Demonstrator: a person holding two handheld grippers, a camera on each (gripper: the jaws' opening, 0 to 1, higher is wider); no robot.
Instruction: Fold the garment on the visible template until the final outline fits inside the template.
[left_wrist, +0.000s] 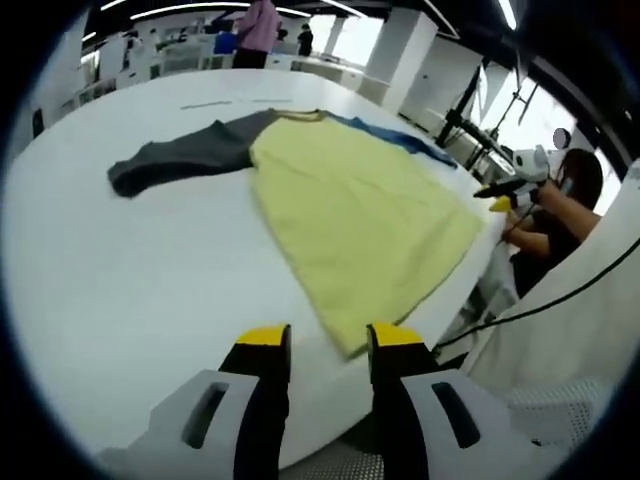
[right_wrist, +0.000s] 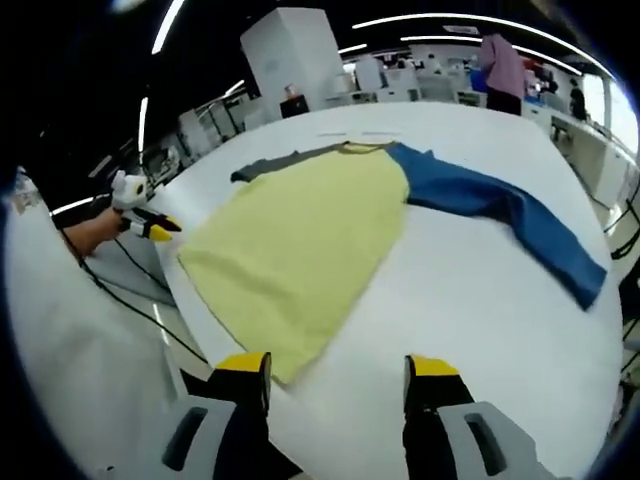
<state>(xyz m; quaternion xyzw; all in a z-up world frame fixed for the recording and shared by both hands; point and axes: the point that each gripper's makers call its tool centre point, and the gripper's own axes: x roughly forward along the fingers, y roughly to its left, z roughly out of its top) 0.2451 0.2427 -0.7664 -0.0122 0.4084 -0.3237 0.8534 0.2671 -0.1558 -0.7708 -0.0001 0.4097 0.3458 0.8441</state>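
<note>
My left gripper and right gripper hold jaws wide, empty, above the bench; the garment, frame centre, bears no legible writing.

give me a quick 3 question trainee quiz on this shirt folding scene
1. True or false: the shirt lies spread flat on the table, not yet folded.
2. Which sleeve is blue? A) the one toward the right gripper B) the one toward the left gripper
3. Fill in: the shirt's body is ____ in colour.

Key
1. True; both the grey sleeve and the blue sleeve are stretched outward.
2. A
3. Yellow; both grippers are open, holding nothing.
</note>
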